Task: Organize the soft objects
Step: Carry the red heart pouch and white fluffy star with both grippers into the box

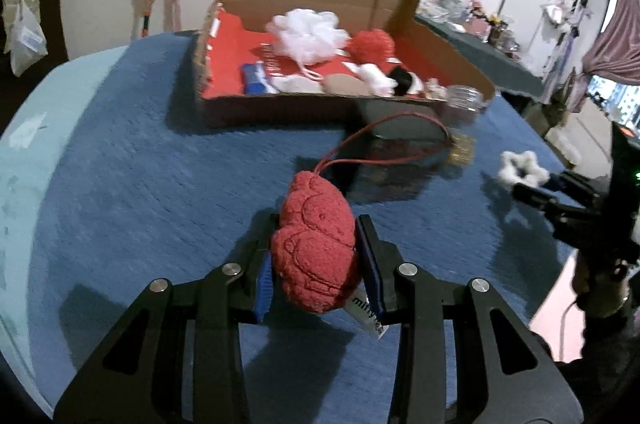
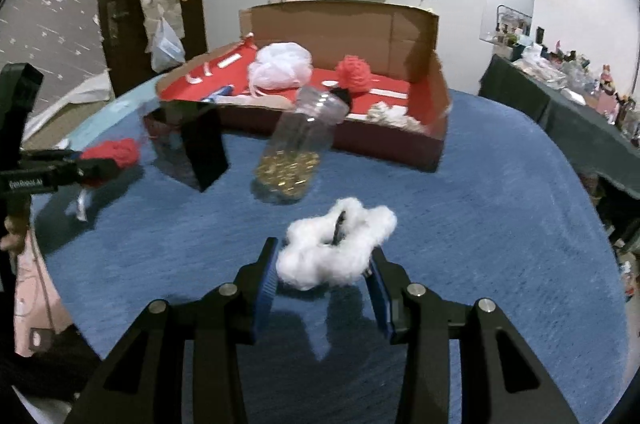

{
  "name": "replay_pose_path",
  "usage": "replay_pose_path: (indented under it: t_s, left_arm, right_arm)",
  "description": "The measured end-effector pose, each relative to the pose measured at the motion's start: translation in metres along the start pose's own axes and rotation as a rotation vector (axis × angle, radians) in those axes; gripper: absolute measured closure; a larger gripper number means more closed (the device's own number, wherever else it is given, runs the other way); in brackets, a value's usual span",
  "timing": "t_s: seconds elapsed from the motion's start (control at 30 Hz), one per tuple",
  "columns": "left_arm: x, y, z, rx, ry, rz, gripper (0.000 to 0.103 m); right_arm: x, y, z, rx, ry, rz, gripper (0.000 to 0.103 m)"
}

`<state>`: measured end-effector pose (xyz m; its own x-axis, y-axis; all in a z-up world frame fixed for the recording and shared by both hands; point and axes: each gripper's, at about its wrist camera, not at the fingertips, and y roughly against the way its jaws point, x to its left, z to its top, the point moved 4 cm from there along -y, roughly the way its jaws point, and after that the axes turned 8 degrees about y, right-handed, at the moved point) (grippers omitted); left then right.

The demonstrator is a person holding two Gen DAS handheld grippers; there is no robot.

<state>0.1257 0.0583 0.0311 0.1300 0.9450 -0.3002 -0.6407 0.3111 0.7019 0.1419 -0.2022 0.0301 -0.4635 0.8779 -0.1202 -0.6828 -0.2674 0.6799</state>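
Red sponge (image 1: 318, 244): we hold it squeezed between the left gripper (image 1: 318, 264) fingers, its cord trailing ahead of the tips; soft, light, we judge it springs back if released.
White scrunchie (image 2: 336, 244): fluffy and near weightless; the right gripper (image 2: 324, 276) fingers flank it, left pad touching, right pad seemingly just apart, so we cannot tell if it is truly clamped.
Hold: mid-body squeeze suits both.
Box (image 2: 436, 95): well ahead of both fingertips, already holding puffs.
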Motion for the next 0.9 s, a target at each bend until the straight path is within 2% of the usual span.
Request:
replay_pose_path:
  t_s: [0.27, 0.9]
  left_arm:
    - [0.021, -0.015, 0.026, 0.016, -0.040, 0.097, 0.068]
    - [-0.009, -0.024, 0.091, 0.006, -0.167, 0.043, 0.068]
  right_arm:
    - [-0.014, -0.011, 0.021, 0.013, 0.090, -0.106, 0.059]
    - [-0.026, -0.029, 0.069, 0.003, 0.199, -0.140, 0.059]
